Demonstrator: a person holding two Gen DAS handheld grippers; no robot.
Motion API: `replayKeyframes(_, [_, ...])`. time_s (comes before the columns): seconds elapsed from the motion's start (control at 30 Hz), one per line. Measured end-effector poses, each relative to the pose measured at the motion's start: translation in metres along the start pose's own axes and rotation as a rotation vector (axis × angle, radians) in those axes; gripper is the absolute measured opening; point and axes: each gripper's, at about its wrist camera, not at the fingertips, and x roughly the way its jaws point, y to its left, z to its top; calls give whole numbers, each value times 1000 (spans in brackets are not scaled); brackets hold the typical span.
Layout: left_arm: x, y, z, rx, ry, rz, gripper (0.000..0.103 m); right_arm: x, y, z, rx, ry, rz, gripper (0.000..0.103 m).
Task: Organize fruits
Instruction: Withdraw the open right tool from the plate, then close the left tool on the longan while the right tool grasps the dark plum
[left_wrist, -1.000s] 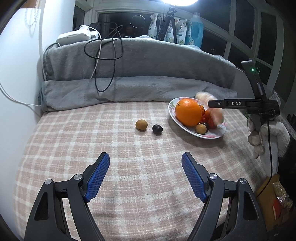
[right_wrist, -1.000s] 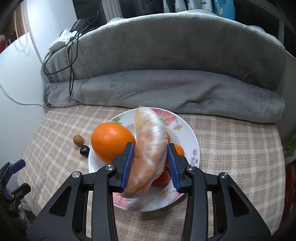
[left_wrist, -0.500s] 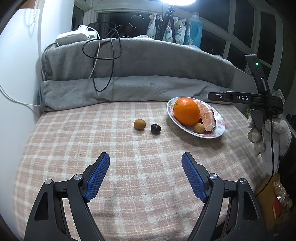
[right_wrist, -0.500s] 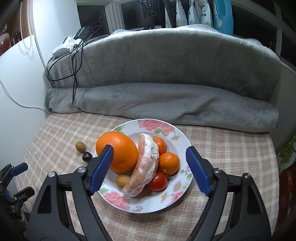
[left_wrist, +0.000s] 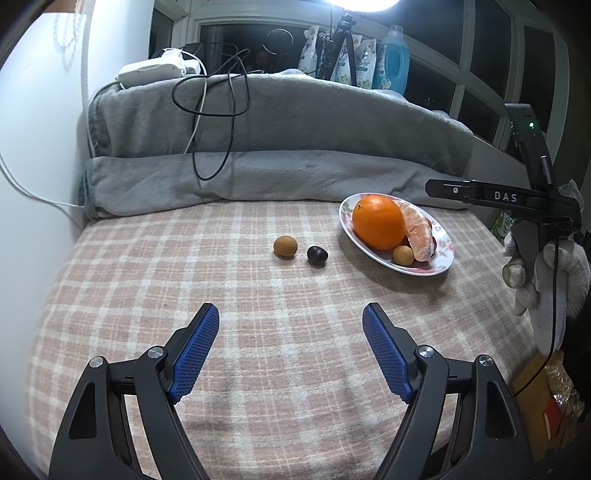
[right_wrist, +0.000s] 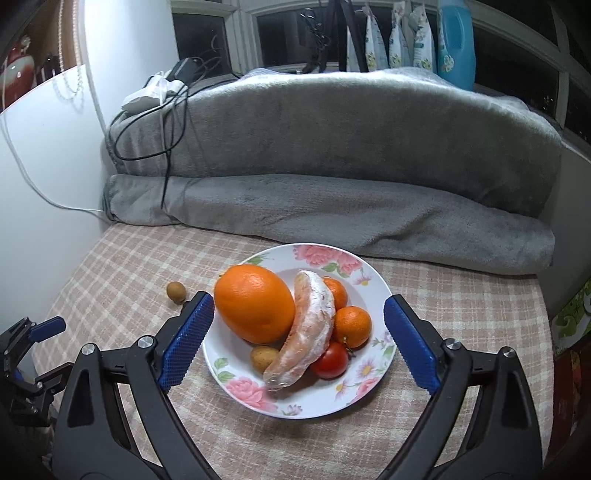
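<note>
Pomelo wedge (right_wrist: 308, 325) released, right tool (right_wrist: 299, 325) wide, empty

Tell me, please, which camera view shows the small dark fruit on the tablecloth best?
The left wrist view. There the dark fruit lies in full sight on the tablecloth, beside the small brown fruit, left of the plate. In the right wrist view a blue gripper finger hides it.
</note>
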Motion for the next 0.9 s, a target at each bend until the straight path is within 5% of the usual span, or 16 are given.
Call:
replayKeyframes(0.33, [8, 9, 6, 30, 2, 20, 80, -15, 18, 2, -96, -48, 82, 95])
replayKeyframes(0.6, [22, 22, 17, 36, 21, -13, 59, -19, 34, -1, -168, -49, 159, 95])
replayKeyframes(0.9, [49, 31, 34, 71, 70, -86, 40, -7, 56, 0, -269, 19, 250, 63])
